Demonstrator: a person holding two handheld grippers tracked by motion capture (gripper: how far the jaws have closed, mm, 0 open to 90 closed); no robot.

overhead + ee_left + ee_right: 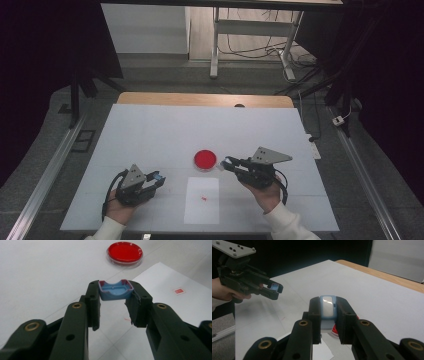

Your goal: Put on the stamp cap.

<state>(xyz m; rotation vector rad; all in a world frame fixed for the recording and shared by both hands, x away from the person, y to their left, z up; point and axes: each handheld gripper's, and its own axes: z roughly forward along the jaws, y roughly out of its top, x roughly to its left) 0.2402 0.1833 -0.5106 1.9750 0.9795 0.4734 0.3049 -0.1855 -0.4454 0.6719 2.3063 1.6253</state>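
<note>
A red dish (205, 159) sat between the left gripper (158, 177) and right gripper (225, 164), above a paper sheet (201, 210).

No words, numbers or brands are legible anywhere — the white sheet (201, 200) bears just a small red mark (179, 291).

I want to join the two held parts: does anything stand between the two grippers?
Nothing visible does. The left gripper holds a small blue plastic cap, the right gripper a blue-and-white plastic piece; only bare white table lies between.
</note>
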